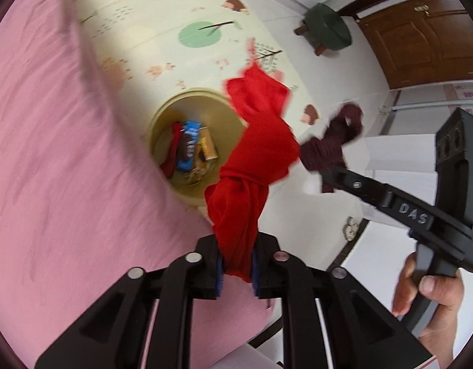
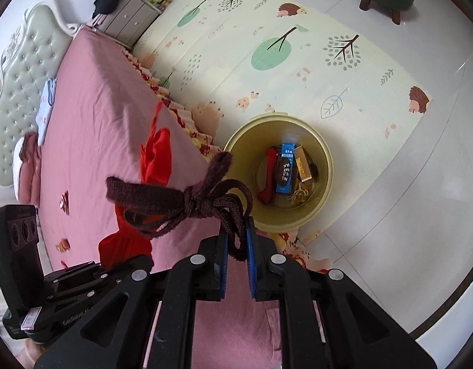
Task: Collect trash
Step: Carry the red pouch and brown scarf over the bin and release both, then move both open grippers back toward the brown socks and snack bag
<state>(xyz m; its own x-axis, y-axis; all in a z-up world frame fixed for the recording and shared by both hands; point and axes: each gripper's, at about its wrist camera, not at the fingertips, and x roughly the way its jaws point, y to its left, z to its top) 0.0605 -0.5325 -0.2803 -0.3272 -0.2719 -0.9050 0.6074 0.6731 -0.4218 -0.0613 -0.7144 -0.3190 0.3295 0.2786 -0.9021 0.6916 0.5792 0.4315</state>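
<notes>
While motion blurs the bed edge, we note our left tool clamped on one knotted red cloth, its lower end hidden between the pads. Our right tool pinches one dark maroon cord bundle. Both hang near one yellow bin on the floor mat; its several wrappers are hard to count.
</notes>
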